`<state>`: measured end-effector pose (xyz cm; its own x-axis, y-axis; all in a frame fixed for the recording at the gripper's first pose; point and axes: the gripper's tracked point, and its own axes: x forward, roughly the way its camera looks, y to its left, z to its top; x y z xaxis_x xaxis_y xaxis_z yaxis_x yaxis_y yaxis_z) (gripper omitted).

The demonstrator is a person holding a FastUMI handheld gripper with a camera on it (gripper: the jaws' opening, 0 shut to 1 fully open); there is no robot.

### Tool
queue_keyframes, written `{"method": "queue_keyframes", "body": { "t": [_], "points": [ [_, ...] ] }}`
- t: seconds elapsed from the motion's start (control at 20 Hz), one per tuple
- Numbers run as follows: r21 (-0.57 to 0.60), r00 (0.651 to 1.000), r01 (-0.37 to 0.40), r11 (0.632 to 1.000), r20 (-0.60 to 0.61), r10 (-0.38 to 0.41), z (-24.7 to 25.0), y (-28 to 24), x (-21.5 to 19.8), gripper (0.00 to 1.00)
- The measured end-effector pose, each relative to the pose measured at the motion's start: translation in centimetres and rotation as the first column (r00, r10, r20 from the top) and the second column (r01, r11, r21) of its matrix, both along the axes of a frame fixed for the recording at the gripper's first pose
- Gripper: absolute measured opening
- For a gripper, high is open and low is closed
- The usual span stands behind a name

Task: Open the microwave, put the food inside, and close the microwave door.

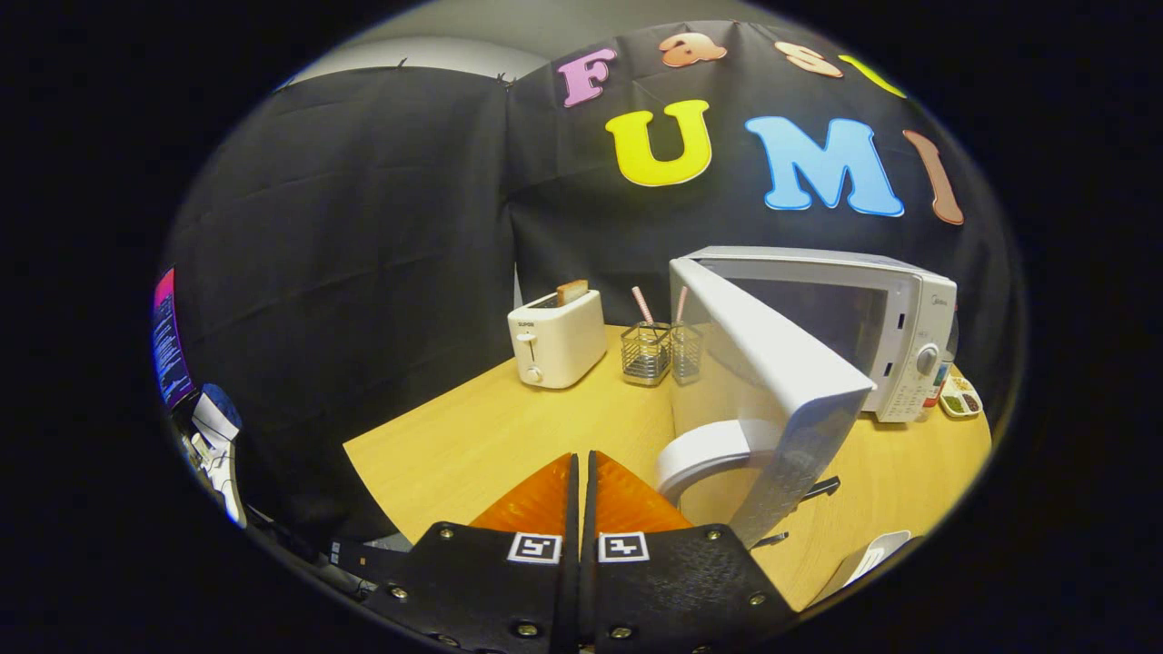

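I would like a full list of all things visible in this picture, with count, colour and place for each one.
microwave: 1, white, on the table's far right, beyond the jaws.
microwave door: 1, white, swung open toward the camera.
toaster: 1, white, on the table to the left of the microwave, a slice of bread in its slot.
wire holders: 2, metal, between toaster and microwave door, with striped straws.
plate: 1, white, on the table, partly behind the open door.
small tray: 1, white with coloured contents, right of the microwave.
table: 1, light wood.
gripper: 1, jaws closed together with nothing between them, over the table's near edge.
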<state>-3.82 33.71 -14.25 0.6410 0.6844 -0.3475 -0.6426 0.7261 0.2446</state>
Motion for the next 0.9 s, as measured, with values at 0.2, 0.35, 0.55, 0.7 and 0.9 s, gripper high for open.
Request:
{"method": "queue_keyframes", "body": {
  "t": [0.2,0.35,0.55,0.7,0.9],
  "points": [
    [-0.03,0.997,0.07,0.997,-0.011,-0.071,-0.7,-3.8,3.4,0.01],
    [-0.049,0.992,0.121,0.991,-0.019,-0.122,-1.2,-6.7,6.0,0.01],
    [-0.063,0.983,0.177,0.982,-0.029,-0.179,-1.8,-9.9,9.2,0.01],
    [-0.06,0.975,0.215,0.975,-0.043,-0.217,-2.1,-11.5,11.6,0.01],
    [-0.063,0.962,0.262,0.963,-0.062,-0.265,-2.8,-13.3,14.5,0.01]
  ]
}}
